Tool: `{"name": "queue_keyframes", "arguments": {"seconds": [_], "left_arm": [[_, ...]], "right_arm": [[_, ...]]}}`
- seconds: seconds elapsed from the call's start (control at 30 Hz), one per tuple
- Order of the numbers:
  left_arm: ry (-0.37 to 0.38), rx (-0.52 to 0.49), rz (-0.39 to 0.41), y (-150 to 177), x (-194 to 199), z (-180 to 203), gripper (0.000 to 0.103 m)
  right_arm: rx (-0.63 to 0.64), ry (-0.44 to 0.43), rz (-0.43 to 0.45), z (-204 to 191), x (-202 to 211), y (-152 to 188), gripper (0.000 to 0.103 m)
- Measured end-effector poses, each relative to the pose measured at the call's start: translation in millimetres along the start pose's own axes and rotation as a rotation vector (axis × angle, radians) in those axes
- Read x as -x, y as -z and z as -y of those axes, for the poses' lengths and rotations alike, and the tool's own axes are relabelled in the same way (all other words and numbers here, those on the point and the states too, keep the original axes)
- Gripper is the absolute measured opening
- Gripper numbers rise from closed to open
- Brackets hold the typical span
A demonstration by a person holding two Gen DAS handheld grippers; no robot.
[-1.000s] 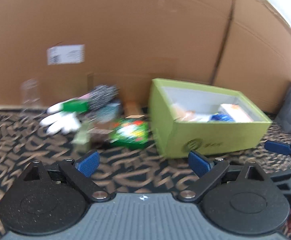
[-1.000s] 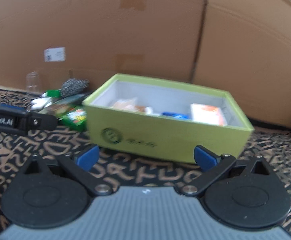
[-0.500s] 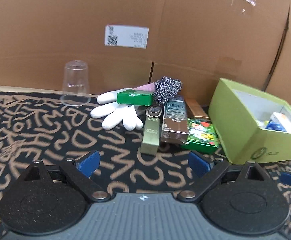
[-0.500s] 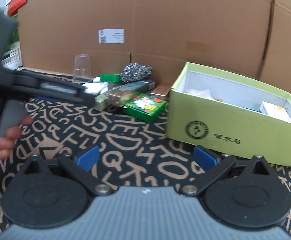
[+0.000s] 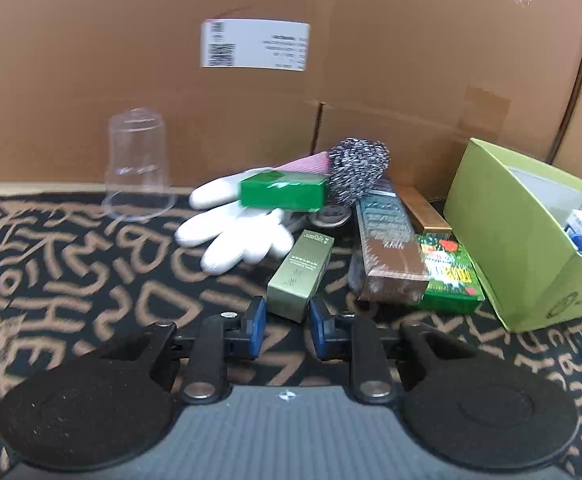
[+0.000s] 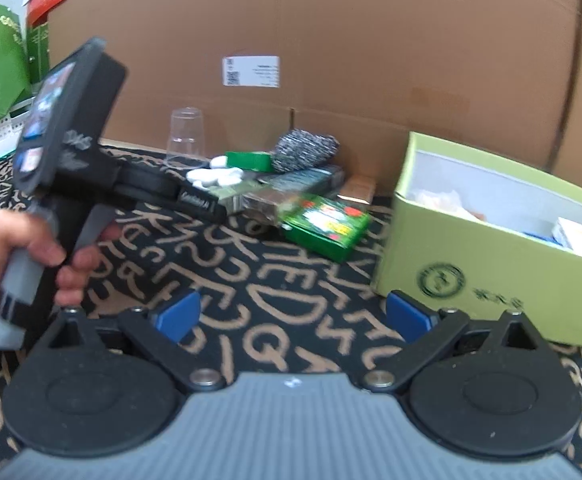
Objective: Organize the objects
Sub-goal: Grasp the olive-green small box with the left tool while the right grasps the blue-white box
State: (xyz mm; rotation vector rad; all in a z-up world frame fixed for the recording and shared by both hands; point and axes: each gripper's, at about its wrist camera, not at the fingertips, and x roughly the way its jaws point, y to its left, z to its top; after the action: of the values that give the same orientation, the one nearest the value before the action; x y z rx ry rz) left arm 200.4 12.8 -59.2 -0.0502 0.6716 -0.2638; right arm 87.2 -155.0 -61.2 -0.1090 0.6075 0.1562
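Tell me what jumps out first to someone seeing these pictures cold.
A jumble of small items sits against the cardboard wall: a white glove, a steel scourer, and several little boxes. To its right stands an open lime-green box already holding a few things. On the left stands an upturned clear cup.

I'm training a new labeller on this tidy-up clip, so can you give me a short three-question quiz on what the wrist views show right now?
1. True or false: the clear plastic cup stands upside down on the patterned cloth.
2. Which item lies partly on the white glove? A) the green soap-sized box B) the olive carton C) the steel scourer
3. Fill in: the end of the olive carton sits just ahead of the ____ gripper's closing fingertips.

Key: 1 true. 2 A. 3 left; its jaws are closing, pads not yet seen pressing the carton, while the right gripper is wide with nothing between its fingers.
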Motion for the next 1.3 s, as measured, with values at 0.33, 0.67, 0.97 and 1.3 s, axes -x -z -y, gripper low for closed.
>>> {"name": "queue_keyframes", "arguments": {"seconds": [0.33, 0.67, 0.97, 1.3], "left_arm": [[-0.033, 0.011, -0.025, 36, 55, -40, 0.025], [-0.004, -0.014, -0.030, 34, 56, -42, 0.027], [-0.035, -0.064, -0.043, 27, 39, -32, 0.054], [0.089, -0.217, -0.102, 51, 63, 9, 0.024]], "right_arm": [[0.068, 0.026, 0.015, -41, -70, -48, 0.093], [-0.019, 0.139, -0.041, -25, -108, -55, 0.045], [-0.018, -0.028, -0.098, -1, -6, 17, 0.040], [-0.029, -0.013, -0.147, 20, 46, 52, 0.048]]}}
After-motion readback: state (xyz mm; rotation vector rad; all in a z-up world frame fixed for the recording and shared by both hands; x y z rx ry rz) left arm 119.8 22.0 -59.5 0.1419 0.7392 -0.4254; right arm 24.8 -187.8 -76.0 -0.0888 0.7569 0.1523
